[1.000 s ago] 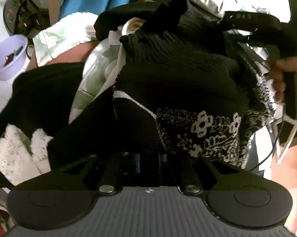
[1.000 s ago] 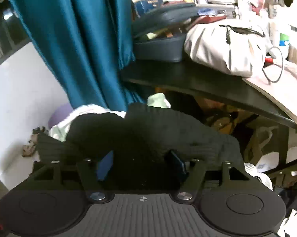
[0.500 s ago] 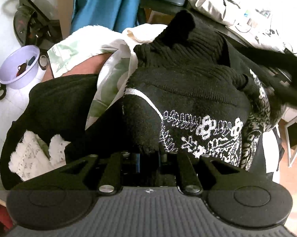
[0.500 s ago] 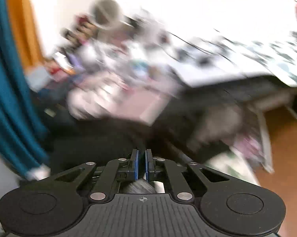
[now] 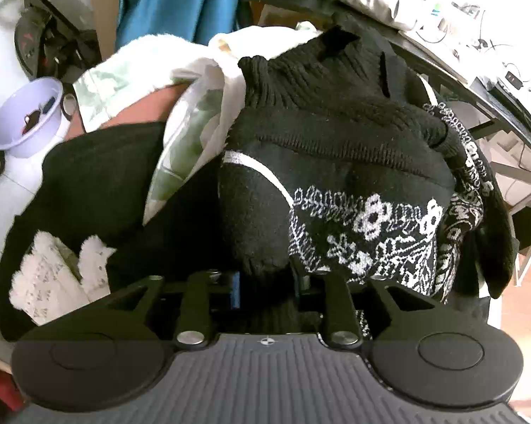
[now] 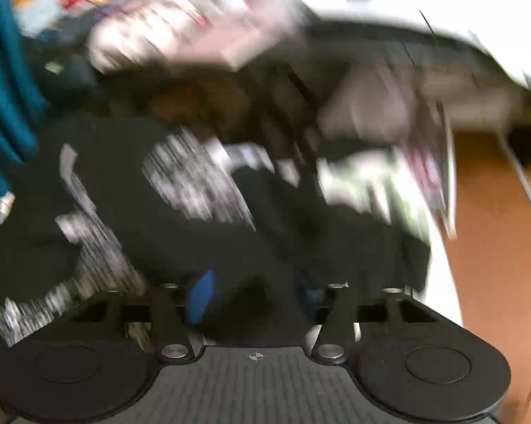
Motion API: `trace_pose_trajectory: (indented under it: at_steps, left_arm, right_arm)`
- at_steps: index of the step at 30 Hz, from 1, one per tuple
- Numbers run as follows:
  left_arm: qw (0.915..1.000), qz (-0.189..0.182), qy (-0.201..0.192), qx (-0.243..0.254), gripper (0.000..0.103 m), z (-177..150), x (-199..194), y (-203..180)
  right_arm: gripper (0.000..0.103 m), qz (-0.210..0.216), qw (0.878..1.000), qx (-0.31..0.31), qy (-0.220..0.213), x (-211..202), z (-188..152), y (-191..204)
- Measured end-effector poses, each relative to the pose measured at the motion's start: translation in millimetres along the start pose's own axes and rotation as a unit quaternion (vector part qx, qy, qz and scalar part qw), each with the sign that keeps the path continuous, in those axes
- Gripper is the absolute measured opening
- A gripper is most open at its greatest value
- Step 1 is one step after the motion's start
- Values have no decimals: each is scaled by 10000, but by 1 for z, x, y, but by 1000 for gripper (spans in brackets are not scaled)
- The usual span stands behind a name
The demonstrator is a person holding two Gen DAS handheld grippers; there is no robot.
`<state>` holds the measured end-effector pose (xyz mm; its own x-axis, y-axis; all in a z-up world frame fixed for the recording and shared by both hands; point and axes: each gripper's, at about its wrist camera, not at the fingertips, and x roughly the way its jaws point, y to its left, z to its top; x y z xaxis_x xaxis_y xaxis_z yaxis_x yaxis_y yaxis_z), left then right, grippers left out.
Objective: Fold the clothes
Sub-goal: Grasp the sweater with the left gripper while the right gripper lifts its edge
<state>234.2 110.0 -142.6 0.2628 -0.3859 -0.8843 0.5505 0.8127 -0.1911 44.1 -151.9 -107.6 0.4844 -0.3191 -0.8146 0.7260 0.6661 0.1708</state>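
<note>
A black knit sweater with a white floral pattern (image 5: 336, 162) lies bunched on a pile of clothes. My left gripper (image 5: 265, 282) is shut on a black fold of this sweater, which fills the gap between the blue pads. In the blurred right wrist view the same sweater (image 6: 202, 212) lies just ahead. My right gripper (image 6: 255, 293) is open, its blue pads (image 6: 200, 296) spread wide over dark cloth.
A white and green floral sheet (image 5: 180, 106) and a black garment with white lace trim (image 5: 50, 275) lie to the left. A lilac bowl (image 5: 25, 116) sits on the floor. A cluttered dark desk (image 5: 442, 53) stands behind. Teal curtain (image 5: 177, 0) hangs at the back.
My right gripper let go of the black sweater, swung fast to the right and down, shut for a moment, and now stands open. The sweater settled lower on the pile. My left gripper kept its hold.
</note>
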Motion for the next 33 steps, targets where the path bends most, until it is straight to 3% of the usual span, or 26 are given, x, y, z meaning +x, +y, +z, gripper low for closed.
trace_pose_trajectory:
  at_steps: [3, 5, 9, 12, 13, 14, 15, 16, 17, 21, 26, 29, 33]
  left_arm:
    - [9999, -1, 148, -3, 50, -2, 9, 0]
    - [9996, -69, 260, -14, 56, -5, 16, 0]
    - [9987, -216, 455, -100, 65, -12, 26, 1]
    - [9985, -250, 450, -171, 64, -14, 29, -1]
    - [9985, -276, 431, -208, 59, -14, 29, -1]
    - [9984, -302, 413, -245, 39, -15, 29, -2]
    - [9986, -291, 369, -262, 22, -14, 26, -3]
    - [9989, -245, 301, -261, 12, -13, 22, -6]
    - [9992, -210, 210, -282, 10, -12, 15, -8]
    - [9967, -33, -548, -596, 9, -4, -42, -13]
    - [9850, -259, -1584, -632, 9, 9, -121, -22]
    - [9654, -409, -2573, 71, 9, 13, -168, -44]
    - [9349, -1054, -3359, 447, 9, 29, -212, -60]
  right_arm:
    - [65, 446, 9978, -454, -162, 19, 27, 28]
    - [74, 724, 9949, -688, -162, 37, 42, 47]
    - [74, 1089, 9875, -1124, 200, 75, 52, 78]
    - [69, 1189, 9812, -1459, 431, 97, 54, 93]
    - [59, 1217, 9803, -1482, 469, 103, 53, 93]
    - [45, 1274, 9806, -1395, 522, 106, 53, 91]
    - [40, 1357, 9813, -1232, 585, 109, 54, 87]
    - [30, 1447, 9816, -1067, 639, 110, 55, 83]
    - [17, 1550, 9815, -897, 678, 109, 59, 79]
    - [11, 1821, 9808, -667, 211, 75, 75, 67]
    - [11, 2214, 9718, -74, -804, -3, 102, 34]
    - [10, 2356, 9625, 185, -1334, -48, 119, 14]
    - [10, 2337, 9475, 236, -2171, -126, 131, 1]
